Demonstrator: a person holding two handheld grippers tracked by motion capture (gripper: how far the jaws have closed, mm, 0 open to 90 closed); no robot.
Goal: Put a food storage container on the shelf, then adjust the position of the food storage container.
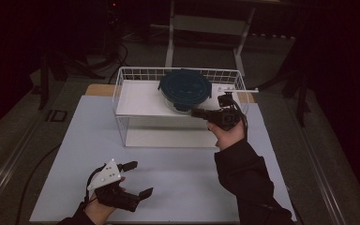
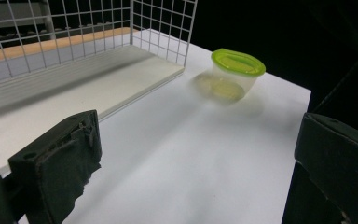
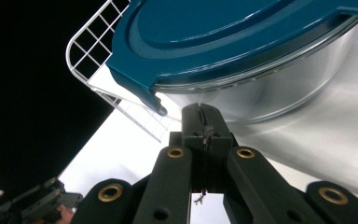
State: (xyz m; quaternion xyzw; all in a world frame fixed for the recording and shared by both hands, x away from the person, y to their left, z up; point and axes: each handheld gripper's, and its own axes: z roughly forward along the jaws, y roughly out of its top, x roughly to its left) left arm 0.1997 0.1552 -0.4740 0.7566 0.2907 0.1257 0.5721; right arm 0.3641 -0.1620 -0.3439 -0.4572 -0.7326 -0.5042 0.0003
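A round glass container with a dark teal lid point(image 1: 185, 86) stands on the upper shelf of a white wire rack point(image 1: 120, 89). My right gripper point(image 1: 194, 112) reaches in from the right with its jaws together. In the right gripper view its tips point(image 3: 203, 114) rest against the glass wall point(image 3: 284, 88), just under a latch of the lid point(image 3: 242, 32); nothing is between them. My left gripper point(image 1: 140, 179) is low over the white table near the front left, jaws wide apart and empty. The left gripper view looks between its pads point(image 2: 60, 163) at a clear tub with a green lid point(image 2: 237, 73).
The rack's wire wall point(image 2: 74, 23) and its lower white shelf point(image 2: 98, 88) lie left of the green-lidded tub. A white mat point(image 1: 178, 173) covers the table. The rack's rounded wire rim point(image 3: 86, 51) sits beside the teal lid. Dark floor and stands surround the table.
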